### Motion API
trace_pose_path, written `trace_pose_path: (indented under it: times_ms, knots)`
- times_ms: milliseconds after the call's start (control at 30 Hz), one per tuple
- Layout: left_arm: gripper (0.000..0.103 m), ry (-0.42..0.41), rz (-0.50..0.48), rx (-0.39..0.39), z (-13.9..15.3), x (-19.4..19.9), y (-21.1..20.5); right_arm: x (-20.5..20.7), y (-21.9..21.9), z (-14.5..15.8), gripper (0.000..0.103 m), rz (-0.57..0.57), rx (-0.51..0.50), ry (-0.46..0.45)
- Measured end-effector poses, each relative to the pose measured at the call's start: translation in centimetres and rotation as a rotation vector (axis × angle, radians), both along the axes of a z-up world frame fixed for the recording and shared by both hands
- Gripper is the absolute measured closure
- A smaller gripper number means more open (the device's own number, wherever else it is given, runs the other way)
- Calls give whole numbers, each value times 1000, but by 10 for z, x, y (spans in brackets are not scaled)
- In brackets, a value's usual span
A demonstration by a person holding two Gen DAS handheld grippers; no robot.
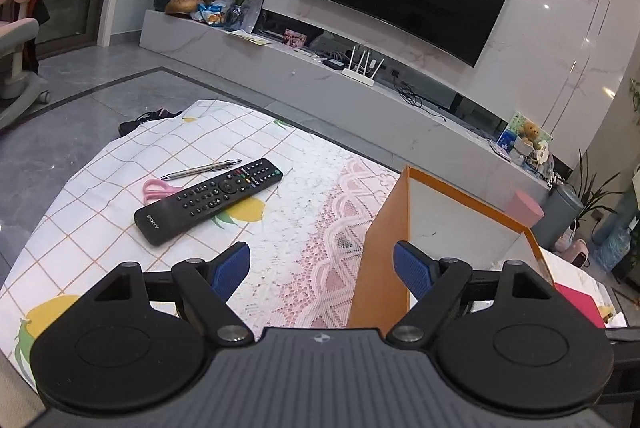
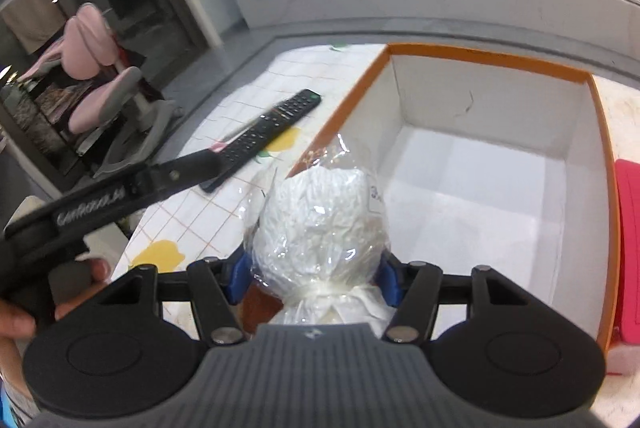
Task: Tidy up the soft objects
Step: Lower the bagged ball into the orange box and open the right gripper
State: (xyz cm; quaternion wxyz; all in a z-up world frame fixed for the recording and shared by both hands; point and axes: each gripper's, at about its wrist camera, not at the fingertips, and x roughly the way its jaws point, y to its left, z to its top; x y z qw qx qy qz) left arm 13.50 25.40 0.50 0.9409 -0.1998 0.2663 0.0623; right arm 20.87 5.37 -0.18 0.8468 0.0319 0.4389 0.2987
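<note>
In the right wrist view my right gripper (image 2: 314, 278) is shut on a white fluffy bundle wrapped in clear plastic (image 2: 320, 220), its blue pads pressing both sides. The bundle hangs over the near left corner of an orange-rimmed box (image 2: 492, 62) with a white, empty inside. In the left wrist view my left gripper (image 1: 322, 262) stands open with nothing between its blue pads, above the lace tablecloth beside the same orange box (image 1: 384, 260). The left gripper's body (image 2: 120, 192) shows at the left of the right wrist view, held by a hand.
A black remote (image 1: 208, 200), pink scissors (image 1: 158, 188) and a pen (image 1: 202, 169) lie on the checked cloth left of the box. A pink-red item (image 2: 628, 248) sits right of the box. A TV cabinet, router and plants stand beyond the table.
</note>
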Motion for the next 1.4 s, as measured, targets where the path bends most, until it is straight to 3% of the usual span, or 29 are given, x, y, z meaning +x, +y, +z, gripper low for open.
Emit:
trace_pose_path:
  times_ms: [67, 200, 300, 367, 467, 533, 600, 700, 733, 767, 800, 867, 900, 933, 1033, 1200, 1400]
  knots:
    - [8, -2, -6, -2, 0, -1, -2, -5, 15, 6, 42, 4, -87, -64]
    - [8, 13, -14, 14, -1, 0, -6, -29, 43, 20, 42, 4, -348, -290]
    - [8, 26, -18, 21, -2, 0, -8, -32, 34, 20, 42, -8, -389, -299]
    - [8, 26, -22, 23, -1, 1, -11, -29, 21, 15, 42, -61, -394, -314]
    - [8, 22, -30, 29, 0, 0, -14, -10, 8, 5, 43, -164, -484, -347]
    - [8, 21, -31, 34, 0, -1, -14, 8, -2, 1, 43, -188, -421, -302]
    - [8, 25, -25, 35, -1, -1, -14, 20, -10, 4, 43, -166, -288, -236]
    - [8, 36, -19, 27, -2, 1, -11, 36, -12, 6, 43, -64, -45, -40]
    - [8, 39, -18, 25, -3, 1, -11, 41, -12, 3, 42, -81, -10, 32]
    - [8, 40, -20, 25, -3, 1, -11, 43, -13, 2, 42, -142, -16, 41]
    - [8, 42, -23, 27, -3, 1, -11, 42, -12, 3, 41, -191, -62, -8]
    - [8, 42, -29, 34, -3, 1, -12, 38, -6, 8, 43, -252, -241, -181]
    - [8, 41, -33, 36, -3, 1, -13, 37, -7, 10, 44, -268, -273, -228]
    - [8, 39, -36, 36, -3, 1, -13, 36, -12, 12, 44, -244, -228, -222]
    - [8, 40, -33, 34, -3, 1, -13, 37, -34, 15, 44, -207, -28, -82]
    - [8, 53, -37, 34, -3, 2, -17, 29, -31, 14, 44, -195, -116, -85]
    - [8, 67, -35, 51, -4, 3, -19, 31, -19, -7, 43, -168, -83, 9]
